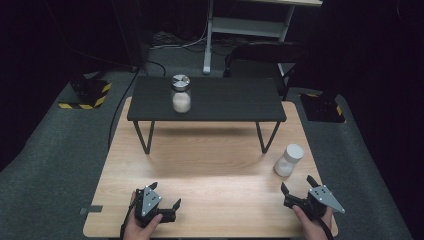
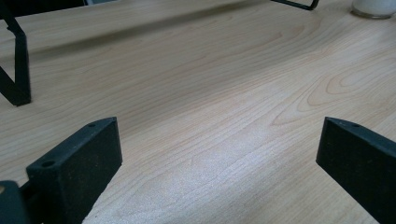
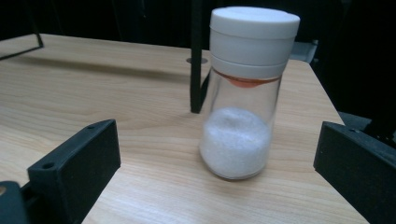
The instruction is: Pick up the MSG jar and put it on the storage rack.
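A glass shaker with a white cap (image 1: 289, 160) stands upright on the wooden table (image 1: 210, 165) at the right, partly filled with white grains. In the right gripper view this shaker (image 3: 243, 93) is just ahead of the wide-apart jaws. My right gripper (image 1: 298, 186) is open, a little in front of it near the table's front edge. A second glass jar with a silver lid (image 1: 180, 93) stands on the black raised shelf (image 1: 235, 102). My left gripper (image 1: 165, 195) is open at the front left, with bare wood (image 2: 210, 116) between its jaws.
The black shelf rests on thin metal legs (image 1: 144, 137) across the back of the table. One leg (image 3: 196, 56) stands just behind the white-capped shaker. Dark carpet (image 1: 50, 160) surrounds the table, and a white desk frame (image 1: 250, 25) is beyond it.
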`<state>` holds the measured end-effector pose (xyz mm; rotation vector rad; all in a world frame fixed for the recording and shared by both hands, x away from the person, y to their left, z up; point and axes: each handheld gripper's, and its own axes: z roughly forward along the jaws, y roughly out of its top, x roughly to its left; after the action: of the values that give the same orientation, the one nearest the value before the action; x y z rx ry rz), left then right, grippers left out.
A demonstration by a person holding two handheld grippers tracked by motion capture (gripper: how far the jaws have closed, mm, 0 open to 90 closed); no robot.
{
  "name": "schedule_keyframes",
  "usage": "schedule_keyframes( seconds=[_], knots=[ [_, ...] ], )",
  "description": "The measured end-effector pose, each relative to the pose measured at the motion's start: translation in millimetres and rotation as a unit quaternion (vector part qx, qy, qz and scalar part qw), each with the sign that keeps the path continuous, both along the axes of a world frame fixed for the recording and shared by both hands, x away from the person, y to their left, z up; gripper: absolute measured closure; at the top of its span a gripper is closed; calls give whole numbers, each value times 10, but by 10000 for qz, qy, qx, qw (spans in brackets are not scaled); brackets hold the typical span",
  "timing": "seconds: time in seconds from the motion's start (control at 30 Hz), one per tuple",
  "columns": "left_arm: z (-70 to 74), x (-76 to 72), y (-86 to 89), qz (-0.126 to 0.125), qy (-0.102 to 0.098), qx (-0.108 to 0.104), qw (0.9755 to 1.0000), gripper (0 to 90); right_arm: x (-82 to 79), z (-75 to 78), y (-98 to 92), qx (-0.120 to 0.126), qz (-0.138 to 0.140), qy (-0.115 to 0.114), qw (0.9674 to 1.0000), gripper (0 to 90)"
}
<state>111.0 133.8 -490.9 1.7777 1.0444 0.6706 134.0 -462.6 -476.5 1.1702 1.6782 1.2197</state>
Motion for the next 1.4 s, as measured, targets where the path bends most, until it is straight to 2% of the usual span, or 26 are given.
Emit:
schedule_keyframes(
  seconds=[0.1,0.23,0.47,0.73,0.93,1.07,1.1,1.23,1.4],
  knots=[
    [0,3,4,8,11,-16,10000,3,67,2,5,-120,-21,32,9999,0],
    [6,2,-8,-7,1,42,10000,3,154,21,-12,-94,-60,41,9999,0],
    [2,0,-4,-3,-1,21,10000,3,285,97,-17,-86,-90,4,9999,0],
    [-6,-4,7,-7,-8,-24,10000,3,468,109,4,71,-230,57,9997,3],
    [-4,0,9,-15,-2,-22,10000,2,534,111,18,157,-263,-53,9995,8],
    [5,9,5,-12,24,-2,10000,2,570,133,28,233,-272,-41,9994,30],
    [7,9,1,-13,22,16,10000,2,591,142,43,221,-257,-75,9994,71],
    [7,9,1,-11,26,11,10000,3,616,128,51,289,-297,-114,9991,121],
    [0,4,5,9,22,-29,10000,2,627,102,45,365,-301,-156,9988,150]
  ],
)
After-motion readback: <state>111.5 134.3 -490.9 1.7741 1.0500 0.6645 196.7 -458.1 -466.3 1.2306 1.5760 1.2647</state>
